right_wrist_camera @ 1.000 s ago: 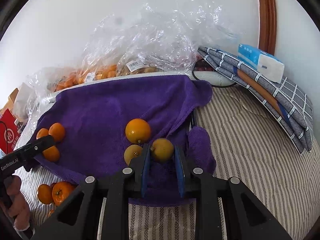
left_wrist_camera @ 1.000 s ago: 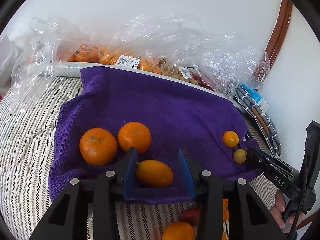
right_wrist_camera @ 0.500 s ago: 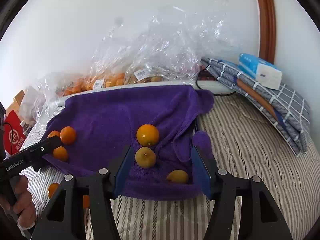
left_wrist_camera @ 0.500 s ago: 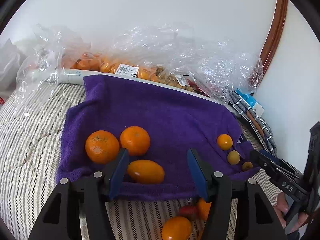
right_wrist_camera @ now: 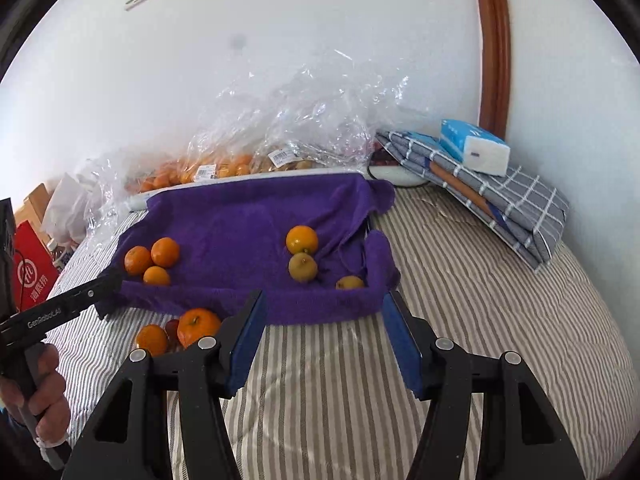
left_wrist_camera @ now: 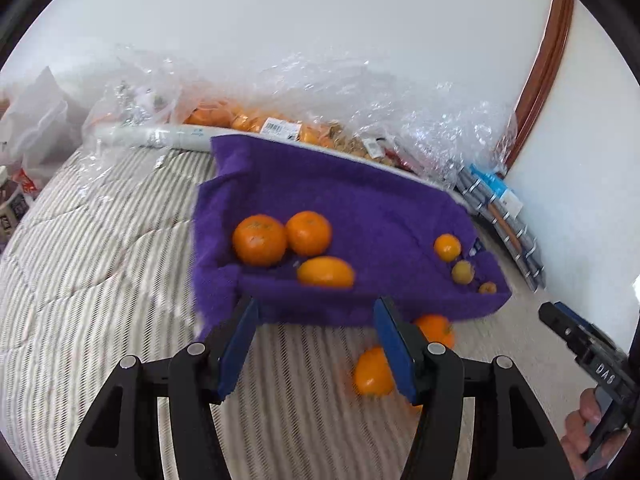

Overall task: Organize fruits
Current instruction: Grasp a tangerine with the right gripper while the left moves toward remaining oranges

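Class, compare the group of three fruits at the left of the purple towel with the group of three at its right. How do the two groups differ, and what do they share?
The left group is evenly deep orange; the right group is mixed, one orange fruit with two duller yellowish ones. In the left wrist view the left fruits look larger than the right ones. The left group forms a tight cluster; the right group is strung out in a line toward the towel's front corner. Both rest on the purple towel, held by neither gripper.

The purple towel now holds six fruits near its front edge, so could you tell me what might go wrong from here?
1. The small fruit lies close to the towel front fold and may roll off onto the bed.
2. Loose oranges sit beside the left finger of the right gripper; it could knock them.
3. Both grippers, left included, hang open and close together, so they may collide.
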